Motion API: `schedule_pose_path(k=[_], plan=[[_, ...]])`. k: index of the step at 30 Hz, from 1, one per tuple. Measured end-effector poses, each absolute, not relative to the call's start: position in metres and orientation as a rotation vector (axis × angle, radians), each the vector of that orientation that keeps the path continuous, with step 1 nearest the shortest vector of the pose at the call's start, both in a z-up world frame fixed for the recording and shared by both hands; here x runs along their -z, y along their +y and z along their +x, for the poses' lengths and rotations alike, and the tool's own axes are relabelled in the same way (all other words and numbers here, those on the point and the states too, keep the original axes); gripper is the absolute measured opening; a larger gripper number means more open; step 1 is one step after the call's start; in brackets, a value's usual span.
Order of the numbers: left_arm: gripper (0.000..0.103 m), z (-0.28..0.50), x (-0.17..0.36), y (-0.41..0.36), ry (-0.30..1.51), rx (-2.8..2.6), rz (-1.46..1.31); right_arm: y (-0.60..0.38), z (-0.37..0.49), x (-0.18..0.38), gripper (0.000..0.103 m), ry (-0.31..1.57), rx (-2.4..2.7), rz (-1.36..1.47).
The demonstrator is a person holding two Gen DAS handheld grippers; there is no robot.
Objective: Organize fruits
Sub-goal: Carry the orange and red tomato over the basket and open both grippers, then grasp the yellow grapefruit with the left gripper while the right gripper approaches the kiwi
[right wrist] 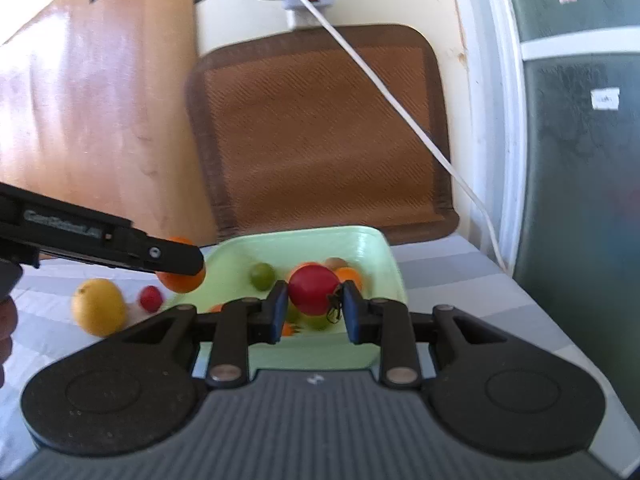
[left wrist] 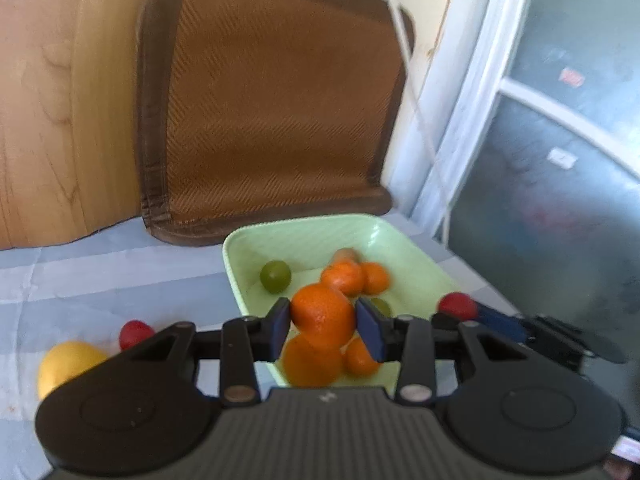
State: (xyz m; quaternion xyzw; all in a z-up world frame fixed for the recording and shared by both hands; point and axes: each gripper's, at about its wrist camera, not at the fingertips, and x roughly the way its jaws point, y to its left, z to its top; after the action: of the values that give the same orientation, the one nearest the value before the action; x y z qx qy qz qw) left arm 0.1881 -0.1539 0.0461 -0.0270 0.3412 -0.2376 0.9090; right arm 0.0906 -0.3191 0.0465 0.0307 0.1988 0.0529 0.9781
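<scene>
Your worktop (left wrist: 100,276), under its pale blue striped cloth, carries everything, and the brown woven mat (left wrist: 272,120) stands propped against the wall behind it. In front of that mat sits the green dish (left wrist: 400,248), the place both of your loads are bound for, and it already holds several oranges (left wrist: 344,278) and a green lime (left wrist: 275,276).

The relation that matters is height and offset over that dish. Your left hand-held gripper (left wrist: 323,324) is clamped on an orange (left wrist: 323,316), pads pressing both its sides, and from its own camera the fruit hangs over the near part of the dish, with more oranges directly beneath. From the right wrist view the same orange (right wrist: 181,276) seems to sit at the dish's left rim, so judge it as barely inside; carry it a little further in before you let go.

Your right hand-held gripper (right wrist: 313,304) is closed on a red tomato (right wrist: 313,289), stalk turned toward the right pad, and it lies above the middle of the dish (right wrist: 372,248). That hand looks the better placed of the two for a release.

Both fruits are round, so no long axis needs lining up.

Still out on the cloth, left of the dish, lie a yellow lemon (right wrist: 98,306) and a small red fruit (right wrist: 151,298) just beside it; your left hand is the nearer one.
</scene>
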Motion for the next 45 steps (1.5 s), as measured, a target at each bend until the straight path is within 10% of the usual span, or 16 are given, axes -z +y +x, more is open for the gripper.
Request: schedule_pose_path(k=[26,34,45], plan=[[0.049,0.115,-0.076,0.026,0.542,0.214,-0.203,-0.248,0.085,-0.084,0.033,0.341,-0.340,0.114],[0.084,0.138,-0.028,-0.027,0.587,0.262,0.023,-0.200,0.174,-0.082,0.033,0.584,-0.428,0.068],[0.059,0.145,-0.019,-0.018,0.601,0.271,-0.022,-0.166,0.225,-0.054,0.033,0.738,-0.436,-0.015]])
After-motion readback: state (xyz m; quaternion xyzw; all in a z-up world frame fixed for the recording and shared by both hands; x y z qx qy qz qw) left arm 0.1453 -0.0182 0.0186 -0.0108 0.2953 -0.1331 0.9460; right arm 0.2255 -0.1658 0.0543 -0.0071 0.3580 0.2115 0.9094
